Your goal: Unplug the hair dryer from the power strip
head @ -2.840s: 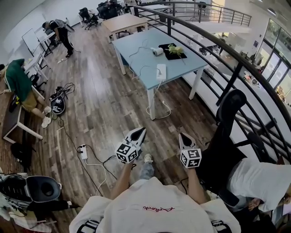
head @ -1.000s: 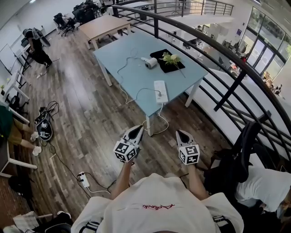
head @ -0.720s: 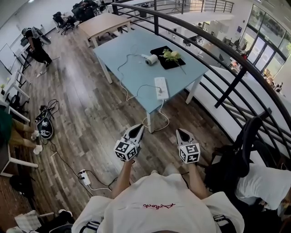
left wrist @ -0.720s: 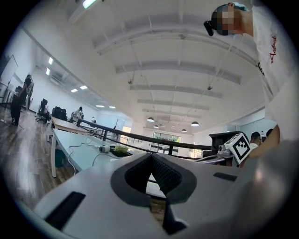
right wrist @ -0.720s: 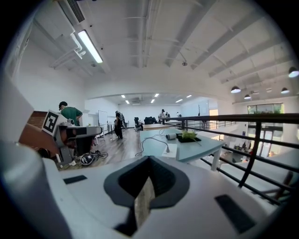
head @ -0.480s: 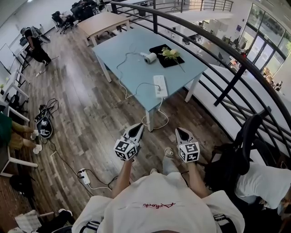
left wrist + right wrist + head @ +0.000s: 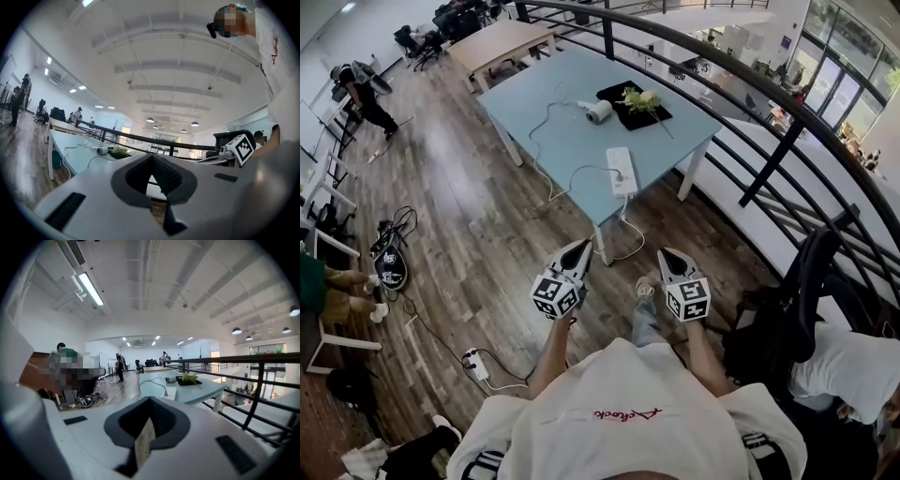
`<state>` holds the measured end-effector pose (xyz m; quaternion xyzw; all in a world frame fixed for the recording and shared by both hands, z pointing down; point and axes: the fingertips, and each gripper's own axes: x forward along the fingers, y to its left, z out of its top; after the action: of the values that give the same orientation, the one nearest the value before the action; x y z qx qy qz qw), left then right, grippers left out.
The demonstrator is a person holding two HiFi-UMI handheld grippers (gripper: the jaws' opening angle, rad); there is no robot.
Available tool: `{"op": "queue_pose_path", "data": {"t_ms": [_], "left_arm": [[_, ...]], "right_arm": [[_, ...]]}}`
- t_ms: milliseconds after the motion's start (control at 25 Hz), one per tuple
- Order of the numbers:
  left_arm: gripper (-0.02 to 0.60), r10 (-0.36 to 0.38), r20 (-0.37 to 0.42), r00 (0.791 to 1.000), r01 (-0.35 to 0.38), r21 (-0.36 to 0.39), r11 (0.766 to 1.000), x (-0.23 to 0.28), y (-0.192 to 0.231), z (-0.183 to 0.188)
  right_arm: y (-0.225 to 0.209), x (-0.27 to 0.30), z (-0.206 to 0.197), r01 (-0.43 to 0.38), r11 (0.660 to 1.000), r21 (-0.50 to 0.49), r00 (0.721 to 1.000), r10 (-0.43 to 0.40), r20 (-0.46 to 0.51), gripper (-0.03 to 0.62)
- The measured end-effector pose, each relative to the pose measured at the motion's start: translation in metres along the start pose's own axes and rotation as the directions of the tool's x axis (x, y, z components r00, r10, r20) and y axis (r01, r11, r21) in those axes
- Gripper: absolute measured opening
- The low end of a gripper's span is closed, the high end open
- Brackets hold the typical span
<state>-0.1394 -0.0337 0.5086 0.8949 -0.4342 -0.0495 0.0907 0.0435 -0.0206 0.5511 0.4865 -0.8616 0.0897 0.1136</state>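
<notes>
The white hair dryer (image 7: 598, 111) lies on the light blue table (image 7: 572, 141), its cable running to the white power strip (image 7: 622, 171) near the table's front edge. Both grippers hang in the air in front of the person, well short of the table. My left gripper (image 7: 581, 249) is shut with nothing in it, and so is my right gripper (image 7: 664, 255). From the left gripper view, the hair dryer (image 7: 101, 150) is small and far beyond the closed jaws. The right gripper view shows the hair dryer (image 7: 171, 379) and power strip (image 7: 169, 393) ahead.
A black tray with a green plant (image 7: 635, 99) sits beside the dryer. A black railing (image 7: 787, 122) runs along the right. A black chair (image 7: 787, 300) stands at my right. Another power strip with cables (image 7: 472, 364) lies on the wooden floor at left. People are in the far room.
The table with dryer and power strip has come nearer as the person walked toward it. Both grippers stay shut in the same pose ahead of the body.
</notes>
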Motion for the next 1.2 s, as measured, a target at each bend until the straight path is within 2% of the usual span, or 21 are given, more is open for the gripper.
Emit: {"op": "queue_pose_path", "data": {"t_ms": [280, 640, 1200], "left_arm": [[0.009, -0.029, -0.023, 0.999, 0.029, 0.002, 1.0, 0.05, 0.014, -0.006], [0.009, -0.035, -0.07, 0.997, 0.033, -0.027, 0.999, 0.115, 0.054, -0.018], [0.009, 0.003, -0.115, 0.993, -0.01, -0.063, 0.998, 0.196, 0.1, -0.016]], "right_arm": [[-0.034, 0.035, 0.003, 0.001, 1.0, 0.01, 1.0, -0.001, -0.009, 0.018], [-0.08, 0.097, 0.021, -0.004, 1.0, 0.012, 1.0, 0.004, -0.016, 0.017], [-0.138, 0.186, 0.055, -0.064, 0.998, 0.019, 0.997, 0.064, -0.034, 0.017]]}}
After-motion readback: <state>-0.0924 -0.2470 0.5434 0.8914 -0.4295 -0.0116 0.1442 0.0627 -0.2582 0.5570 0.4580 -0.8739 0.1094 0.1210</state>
